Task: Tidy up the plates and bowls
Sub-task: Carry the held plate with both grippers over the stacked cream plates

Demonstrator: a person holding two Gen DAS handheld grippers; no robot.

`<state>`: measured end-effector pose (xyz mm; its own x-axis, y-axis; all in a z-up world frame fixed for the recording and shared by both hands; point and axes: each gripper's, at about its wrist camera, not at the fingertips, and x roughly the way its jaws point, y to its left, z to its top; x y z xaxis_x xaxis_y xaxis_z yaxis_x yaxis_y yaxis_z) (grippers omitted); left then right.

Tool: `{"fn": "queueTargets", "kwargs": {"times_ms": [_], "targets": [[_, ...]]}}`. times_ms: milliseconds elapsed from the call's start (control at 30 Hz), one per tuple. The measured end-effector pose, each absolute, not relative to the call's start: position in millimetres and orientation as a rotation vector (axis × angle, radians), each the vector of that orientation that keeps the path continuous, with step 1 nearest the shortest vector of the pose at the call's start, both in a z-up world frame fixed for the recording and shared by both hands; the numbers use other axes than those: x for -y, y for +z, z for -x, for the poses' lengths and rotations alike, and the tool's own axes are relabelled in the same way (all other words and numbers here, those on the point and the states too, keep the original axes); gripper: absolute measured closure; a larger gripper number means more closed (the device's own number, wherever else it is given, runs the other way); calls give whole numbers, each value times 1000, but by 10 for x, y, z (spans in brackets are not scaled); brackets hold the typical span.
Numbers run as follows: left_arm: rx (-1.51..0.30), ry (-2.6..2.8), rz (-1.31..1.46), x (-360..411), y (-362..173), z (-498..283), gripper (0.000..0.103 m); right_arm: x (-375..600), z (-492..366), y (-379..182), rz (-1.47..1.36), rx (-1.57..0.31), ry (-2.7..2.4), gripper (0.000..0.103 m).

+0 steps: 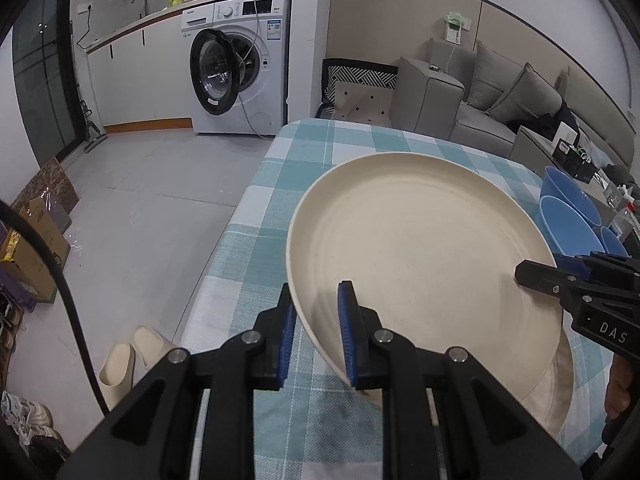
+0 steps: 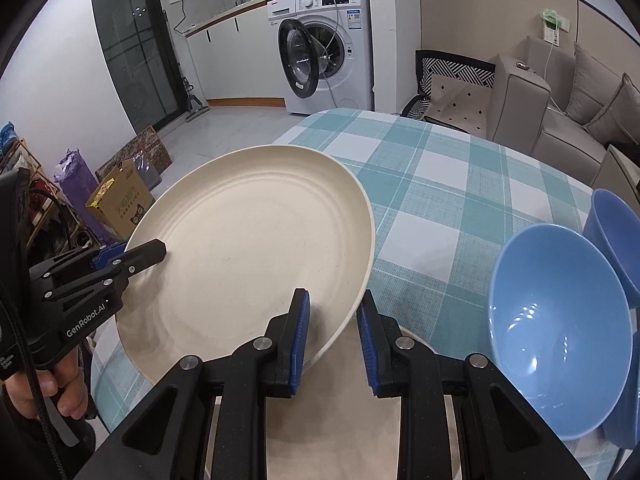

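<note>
Right wrist view showed both the left gripper (image 2: pixel 132 258) and right gripper (image 2: pixel 332 332) clamped on the cream plate (image 2: pixel 248 248), lifted beside the blue bowls (image 2: pixel 560 344); another plate (image 2: pixel 360 432) lay beneath, so sorting seemed unfinished.

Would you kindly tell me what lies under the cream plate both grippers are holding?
Beneath the lifted cream plate another cream plate rests on the checked tablecloth; only its near edge shows, the rest is covered.

plate (image 2: pixel 248 248) above table (image 2: pixel 420 184) | bowls (image 2: pixel 560 344) right of plate
</note>
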<state>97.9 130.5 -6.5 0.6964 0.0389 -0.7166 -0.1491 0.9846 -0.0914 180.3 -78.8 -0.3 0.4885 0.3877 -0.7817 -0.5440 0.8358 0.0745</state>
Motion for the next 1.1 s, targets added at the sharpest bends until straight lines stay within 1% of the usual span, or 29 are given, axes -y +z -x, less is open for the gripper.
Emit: {"fn": "queueTargets", "kwargs": {"times_ms": [633, 1100], "targets": [[-778, 58, 93, -913, 8, -786, 84, 1228, -1595, 48, 136, -876, 552, 78], [-792, 28, 57, -653, -42, -637, 84, 1529, -1405, -15, 112, -882, 540, 78]]}}
